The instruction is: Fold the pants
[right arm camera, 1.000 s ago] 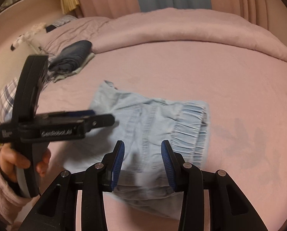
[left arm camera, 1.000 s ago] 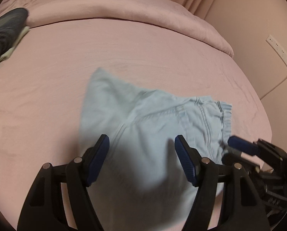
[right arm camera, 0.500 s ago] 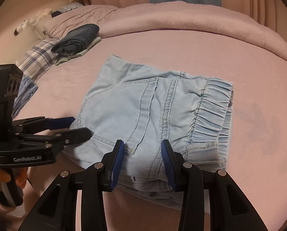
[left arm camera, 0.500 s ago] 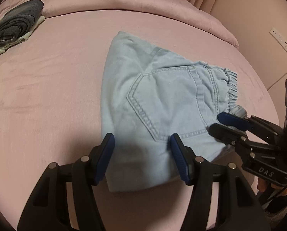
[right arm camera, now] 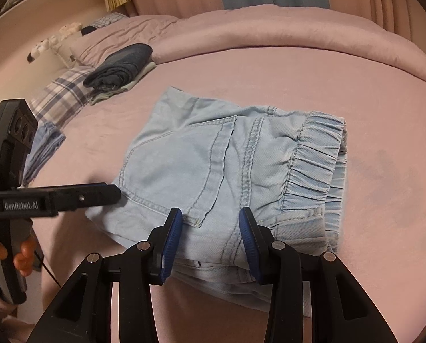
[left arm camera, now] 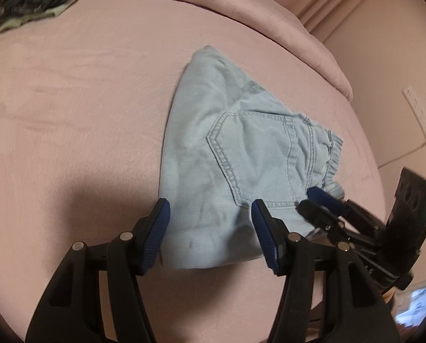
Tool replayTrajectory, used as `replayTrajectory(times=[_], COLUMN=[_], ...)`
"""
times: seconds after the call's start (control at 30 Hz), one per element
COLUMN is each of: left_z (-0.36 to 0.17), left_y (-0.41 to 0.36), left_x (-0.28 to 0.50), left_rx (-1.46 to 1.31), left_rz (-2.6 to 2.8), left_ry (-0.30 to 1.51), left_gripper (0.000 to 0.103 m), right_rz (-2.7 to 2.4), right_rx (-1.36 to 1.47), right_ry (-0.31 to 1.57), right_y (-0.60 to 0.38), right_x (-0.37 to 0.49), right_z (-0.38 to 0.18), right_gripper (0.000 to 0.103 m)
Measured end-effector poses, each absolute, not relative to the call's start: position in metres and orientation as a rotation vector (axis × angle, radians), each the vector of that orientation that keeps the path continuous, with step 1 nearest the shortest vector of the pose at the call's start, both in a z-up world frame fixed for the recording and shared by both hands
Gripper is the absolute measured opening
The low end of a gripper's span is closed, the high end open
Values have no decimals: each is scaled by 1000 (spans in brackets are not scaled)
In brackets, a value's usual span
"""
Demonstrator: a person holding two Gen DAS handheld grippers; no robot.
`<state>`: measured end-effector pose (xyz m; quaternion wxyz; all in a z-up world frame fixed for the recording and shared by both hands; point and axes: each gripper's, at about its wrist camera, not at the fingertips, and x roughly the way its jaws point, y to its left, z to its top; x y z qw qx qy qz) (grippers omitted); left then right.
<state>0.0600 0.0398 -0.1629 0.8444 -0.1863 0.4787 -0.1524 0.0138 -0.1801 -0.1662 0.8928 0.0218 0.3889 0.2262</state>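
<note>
- At the far left of the right wrist view, a hand [right arm camera: 1, 254] holds the left gripper [right arm camera: 110, 193] level, its tip at the near-left edge of the pants [right arm camera: 227, 171].
- Beyond it, on the bed [right arm camera: 298, 71], lies a stack of dark folded clothes [right arm camera: 121, 67] beside a plaid pillow [right arm camera: 58, 94], well apart from the pants.
- The pants are light blue denim, folded into a compact multi-layered packet near the middle of the bed. A back pocket faces up and the elastic waistband [right arm camera: 315, 154] lies along the right side.
- Left gripper, own view [left arm camera: 210, 223]: its fingers [left arm camera: 158, 223] stand apart, one on each side of the packet's near-left corner. They do not appear to press the cloth. Nothing is pinched from what I can see.
- Right gripper [right arm camera: 210, 237]: its fingers [right arm camera: 248, 234] are partly spread over the packet's near edge, below the pocket. The cloth runs under and between them, but I cannot tell whether the pads actually clamp it.
- In the left wrist view the right gripper [left arm camera: 315, 200] comes in from the right, its tips at the near-right edge of the packet by the waistband.
- Progress, as I judge it: the folding looks essentially done, since the pants lie as a small flat bundle with no leg trailing out.
- What seems left: letting go, squaring the slightly uneven near edges, and perhaps moving the packet to the stack of folded clothes.
</note>
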Motion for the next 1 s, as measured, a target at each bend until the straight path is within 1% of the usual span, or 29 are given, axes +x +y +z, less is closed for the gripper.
replayTrajectory(times=[0.3, 0.4, 0.43, 0.5, 0.53, 0.63, 0.8, 0.83, 0.9, 1.0], left_z=[-165, -163, -163, -164, -165, -168, -173, -174, -177, -183], left_y=[50, 52, 51, 53, 53, 57, 68, 72, 77, 88], left_x=[75, 73, 71, 70, 71, 69, 64, 63, 61, 61], left_rx=[-508, -508, -496, -464, -449, -467, -509, -522, -542, -601], left_rz=[-364, -389, -394, -386, -384, -403, -446, -454, -462, -476], left_ry=[1036, 1034, 1035, 1040, 1045, 1037, 1022, 1021, 1020, 1022], left_gripper=[59, 58, 56, 45, 46, 45, 40, 39, 32, 29], right_rz=[488, 495, 499, 508, 524, 577, 576, 588, 624, 630], right_rx=[76, 91, 99, 133, 169, 270, 260, 256, 253, 256], right_ry=[846, 873, 887, 903, 905, 898, 895, 893, 915, 954], right_y=[-185, -186, -186, -187, -189, -193, -181, -176, -166, -150], right_x=[23, 28, 30, 34, 37, 49, 79, 88, 112, 145], right_z=[-161, -159, -157, -153, -149, -139, -125, -122, -121, -124], right_gripper=[42, 42, 42, 42, 42, 42, 43, 46, 55, 56])
